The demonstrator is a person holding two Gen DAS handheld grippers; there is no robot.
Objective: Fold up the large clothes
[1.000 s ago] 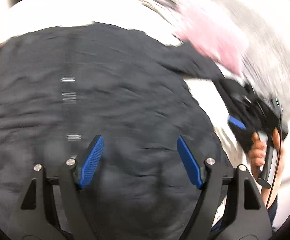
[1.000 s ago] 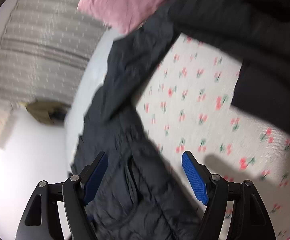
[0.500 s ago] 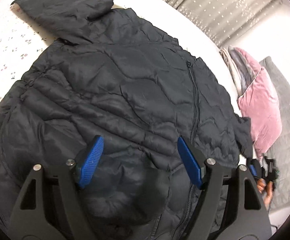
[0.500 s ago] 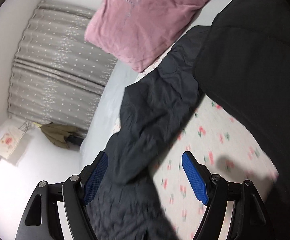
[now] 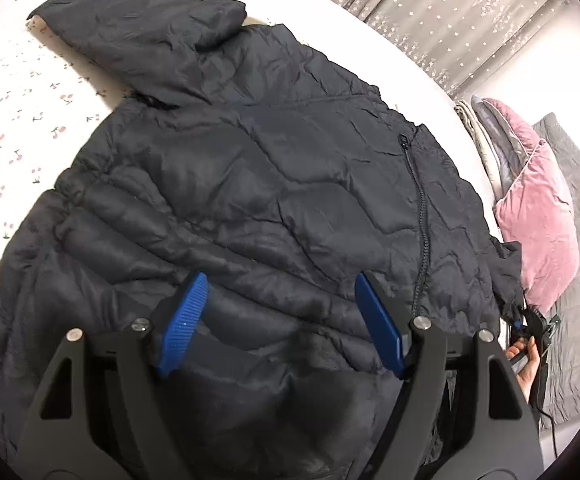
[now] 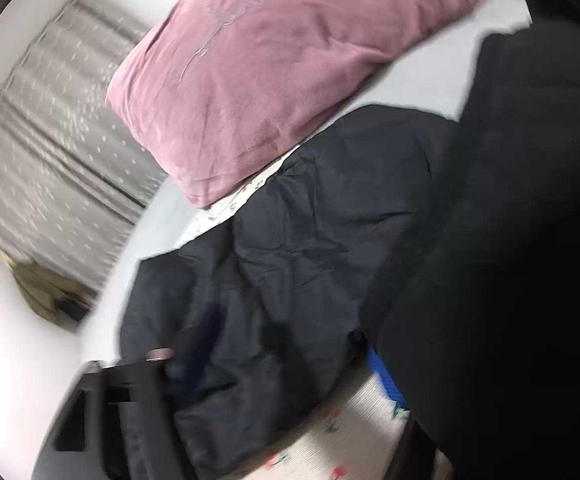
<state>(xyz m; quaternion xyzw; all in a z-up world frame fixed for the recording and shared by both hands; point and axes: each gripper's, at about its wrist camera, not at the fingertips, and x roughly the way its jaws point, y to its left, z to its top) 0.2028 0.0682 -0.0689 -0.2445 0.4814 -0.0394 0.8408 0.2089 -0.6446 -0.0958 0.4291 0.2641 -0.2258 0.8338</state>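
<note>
The black puffer jacket lies spread flat on the cherry-print sheet, under and ahead of my left gripper, whose jaws stand wide over it, gripping nothing. My right gripper has just been closing with the jacket's sleeve between its jaws; the blur hides whether it pinches. A pink pillow lies beyond.
</note>
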